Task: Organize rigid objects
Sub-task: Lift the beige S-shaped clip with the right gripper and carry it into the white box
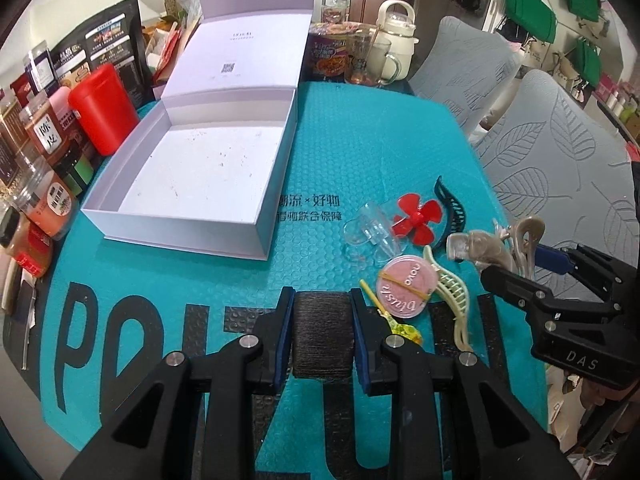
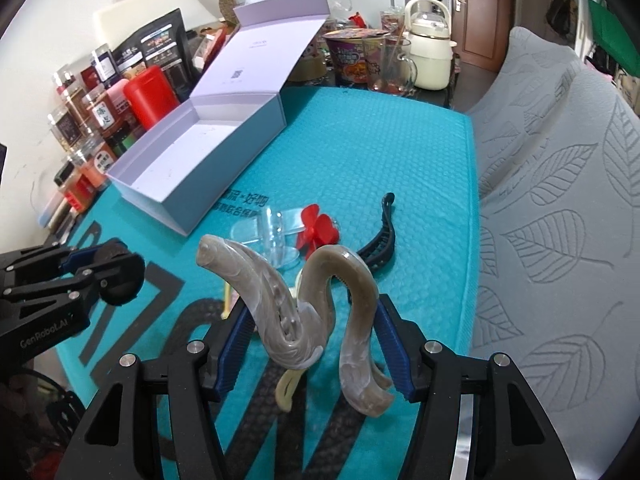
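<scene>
My left gripper [image 1: 322,336] is shut on a dark spool of thread [image 1: 322,330], held above the teal mat; it also shows in the right wrist view [image 2: 118,276]. My right gripper [image 2: 314,344] is shut on a marbled beige hair claw [image 2: 316,304], seen in the left wrist view [image 1: 490,248] at the right. An open white box [image 1: 192,184] lies empty at the left. On the mat lie a red propeller [image 1: 416,218], a clear plastic piece [image 1: 370,236], a pink round compact [image 1: 404,286], a cream hair clip [image 1: 452,292], a dark blue hair clip [image 1: 452,208] and a yellow stick [image 1: 384,312].
Jars, a red canister [image 1: 104,108] and packets crowd the left table edge. A noodle cup [image 1: 330,54], glass mug [image 1: 370,60] and cream kettle [image 1: 398,36] stand at the back. Grey leaf-pattern chairs [image 1: 560,152] are to the right.
</scene>
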